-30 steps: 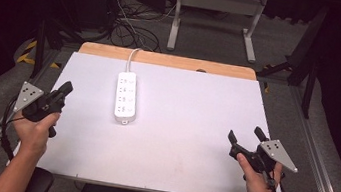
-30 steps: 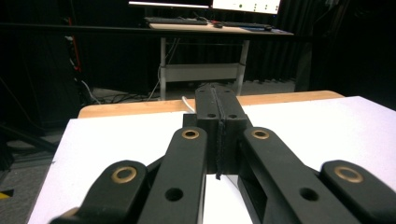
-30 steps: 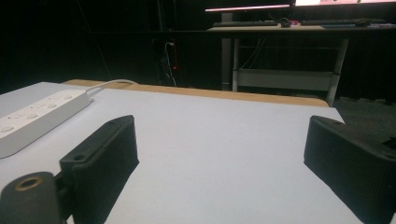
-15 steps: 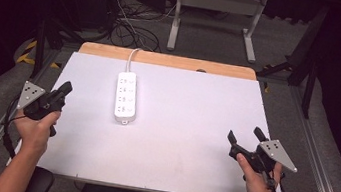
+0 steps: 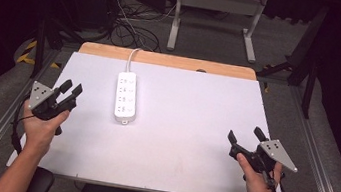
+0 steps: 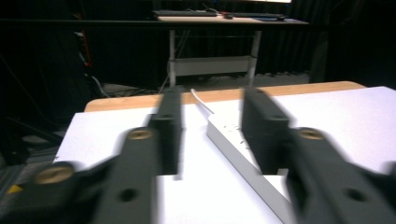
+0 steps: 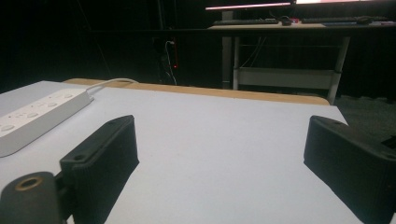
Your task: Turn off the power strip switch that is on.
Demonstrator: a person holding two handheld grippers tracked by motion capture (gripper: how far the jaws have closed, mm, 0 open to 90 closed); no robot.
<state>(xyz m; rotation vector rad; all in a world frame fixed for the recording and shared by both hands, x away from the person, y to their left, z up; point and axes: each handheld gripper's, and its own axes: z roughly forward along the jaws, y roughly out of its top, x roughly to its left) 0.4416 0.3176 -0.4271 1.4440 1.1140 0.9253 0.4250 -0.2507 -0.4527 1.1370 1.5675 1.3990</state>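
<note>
Barely anything has shifted, honestly: the left gripper (image 5: pixel 69 89) has crept a touch inward and forward along the left edge of the desk, and its view is smeared with motion blur, so it's on the move. Everything else sits where it was a second ago.

Going big to small: the white-topped desk (image 5: pixel 194 129) with the bare wood strip along its far edge is otherwise empty. On its left-centre part lies the long white plastic power strip (image 5: pixel 126 96), flat, sockets up, its white cord (image 5: pixel 131 56) running off the far edge. It's untouched and hasn't budged.

In the left gripper view the black fingers (image 6: pixel 170 126) are apart with a clear gap, pointing roughly at the strip's near end, which lies just ahead and slightly to one side. Nothing between them.

The right gripper (image 5: pixel 245 136) hangs at the near right corner, well apart from the strip, with its fingers (image 7: pixel 109 140) spread wide and empty too.

My read: this is the very start of a reach, left side going first. No contact yet, so all the actual work is still ahead.
</note>
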